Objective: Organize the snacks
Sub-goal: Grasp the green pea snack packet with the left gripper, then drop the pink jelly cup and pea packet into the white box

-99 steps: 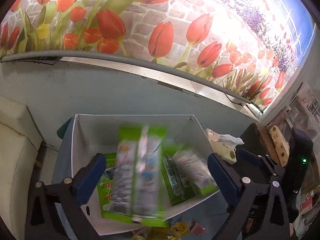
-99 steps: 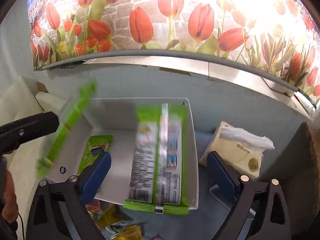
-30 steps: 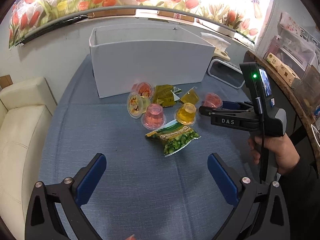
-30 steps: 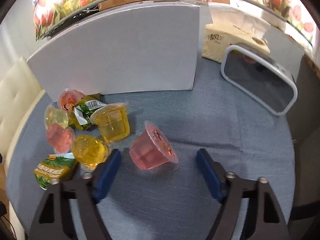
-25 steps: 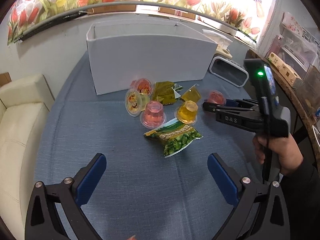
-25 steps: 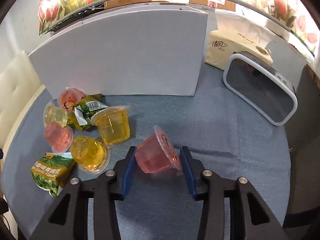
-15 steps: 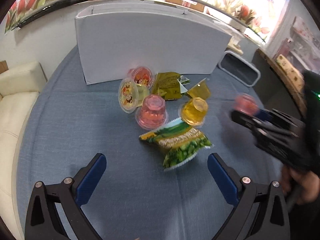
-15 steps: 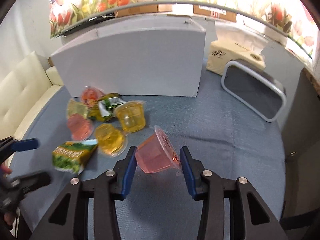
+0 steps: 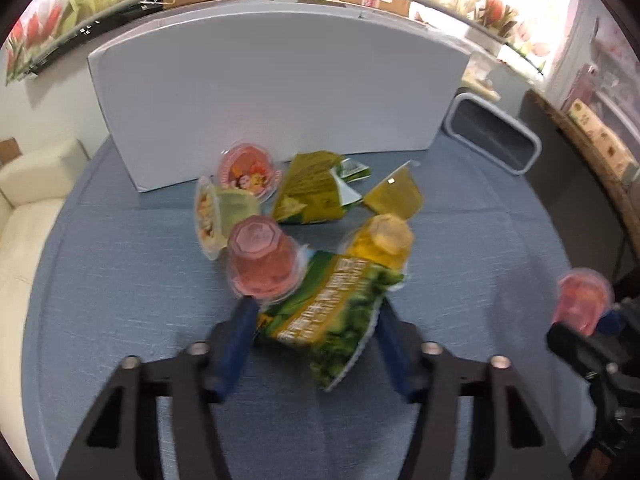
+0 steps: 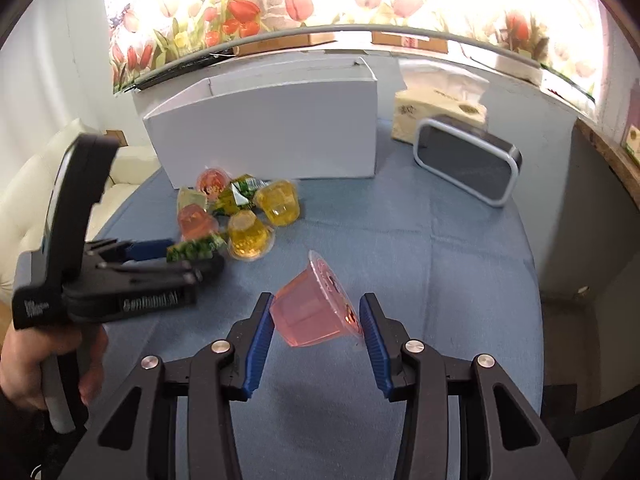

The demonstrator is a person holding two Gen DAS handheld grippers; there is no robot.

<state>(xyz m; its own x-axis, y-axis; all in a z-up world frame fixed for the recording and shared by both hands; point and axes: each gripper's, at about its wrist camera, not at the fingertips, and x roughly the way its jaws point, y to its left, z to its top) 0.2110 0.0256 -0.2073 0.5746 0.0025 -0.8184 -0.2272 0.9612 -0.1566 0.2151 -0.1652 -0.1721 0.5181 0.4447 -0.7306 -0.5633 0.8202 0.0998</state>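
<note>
Hidden from both views: the inside of the tall white cardboard box point(image 9: 276, 92), with only its blank front wall and top edge showing. Hard to read: the print on the crumpled green and yellow foil snack packet point(image 9: 332, 312), blurred and partly covered by the blue pads. Half tucked behind the box's right corner, a beige tissue pack point(image 10: 436, 116), and in front of that a dark rounded device with a pale rim point(image 10: 468, 160). Cut off at the left edge of the right wrist view, a hand gripping the handle of the other tool.

Left gripper point(image 9: 316, 332) just closing, jaws narrowed about the green packet, pads at its two sides; firm contact not certain through the blur. Right gripper point(image 10: 316, 320) clamped on a clear pink jelly cup point(image 10: 312, 308), cup tilted on its side, lifted off the cloth, well in front of the box and to the right of the snack pile.

Just before the box's front wall, a loose pile: an upturned pink jelly cup point(image 9: 260, 260) touching the green packet, two yellow jelly cups point(image 9: 380, 244), a pale green cup on its side point(image 9: 224, 212), a pink cup with a picture lid point(image 9: 246, 170), an olive-green sachet point(image 9: 312, 196).

Underneath, a round table in blue-grey cloth point(image 10: 420, 248). Left of the box, a cream upholstered seat point(image 9: 24, 200). Behind the box, a ledge and a bright tulip mural point(image 10: 280, 4).
</note>
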